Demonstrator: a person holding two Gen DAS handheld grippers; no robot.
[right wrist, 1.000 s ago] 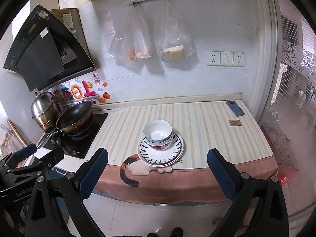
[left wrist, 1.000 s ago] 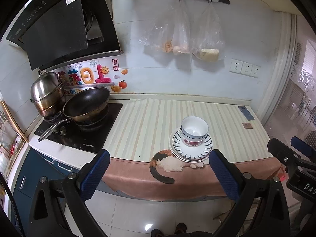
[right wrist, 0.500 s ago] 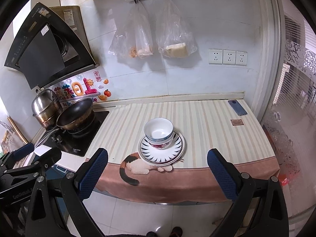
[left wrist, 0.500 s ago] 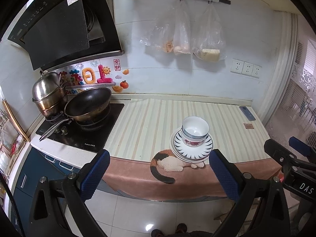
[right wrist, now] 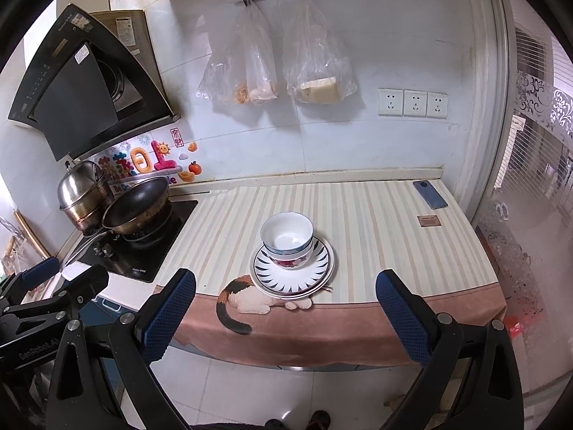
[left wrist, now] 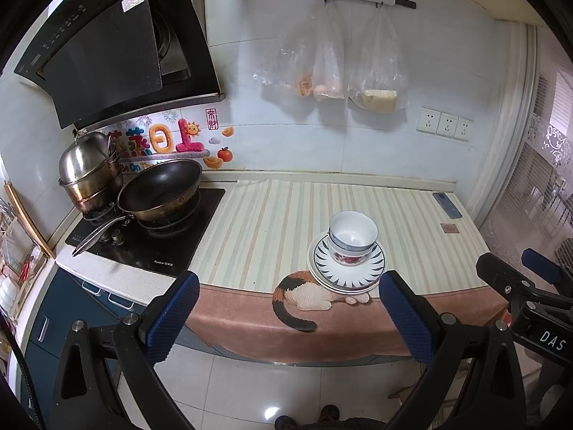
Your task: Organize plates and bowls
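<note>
Two nested white bowls (left wrist: 352, 236) (right wrist: 287, 240) with blue and red patterns stand on a stack of plates (left wrist: 372, 268) (right wrist: 320, 265), the top one white with dark petal marks, near the front edge of the striped counter. My left gripper (left wrist: 288, 313) is open and empty, held back from the counter over the floor, left of the stack. My right gripper (right wrist: 284, 313) is open and empty, also back from the counter, in line with the stack. Each gripper shows at the edge of the other's view.
A black wok (left wrist: 161, 191) and a steel pot (left wrist: 89, 172) sit on the cooktop at left. A phone (right wrist: 429, 193) and a small brown card (right wrist: 428, 221) lie at the far right of the counter. Plastic bags (right wrist: 279, 57) hang on the wall.
Both grippers have drifted slightly; the view has shifted a little. The bowls and plates have not moved, and both grippers stay open.
</note>
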